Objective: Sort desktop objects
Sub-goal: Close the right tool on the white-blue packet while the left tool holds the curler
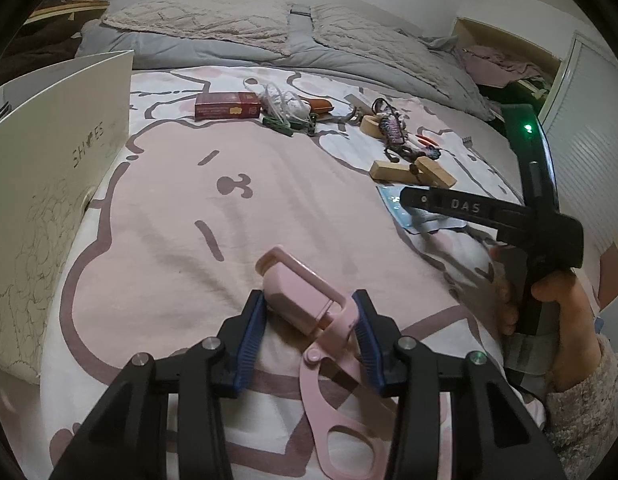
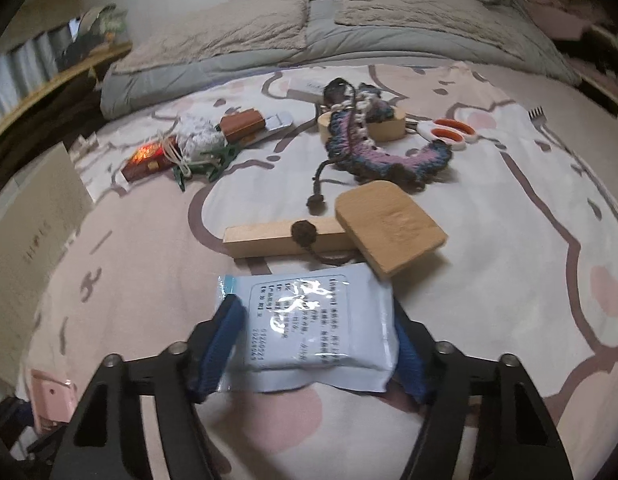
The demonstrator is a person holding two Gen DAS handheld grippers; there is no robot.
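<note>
The left claw (image 1: pixel 311 320) has its blue pads set against the two sides of the pink scissors (image 1: pixel 305 300), at the sheathed blade just above the pivot, low on the bed near its front edge. The pads bear on a rounded cover on one side and a thin arm on the other, so in my judgement the grip is lopsided: on a lift the long handles may swing down, or the cover may slide off the blades.

The right claw (image 2: pixel 315 344) stands around the pale blue packet (image 2: pixel 309 324), one pad on each side edge. They look to be touching the wrapper; whether they press firmly I cannot tell. The film is slick and the filling soft, so it may buckle or slip out.

Just beyond the packet lie two wooden blocks (image 2: pixel 333 232) with a dark cord across them; a forward push would nudge them or snag the cord. Further back the crocheted strap (image 2: pixel 373 148) and the orange-handled scissors (image 2: pixel 449 132) crowd the middle right.

Open room lies on the left centre of the bed (image 1: pixel 169 208), bare up to the shoe box (image 1: pixel 53 184) standing at the left edge. The red box (image 1: pixel 227 106) and tangled cords sit far back, near the folded quilt.
</note>
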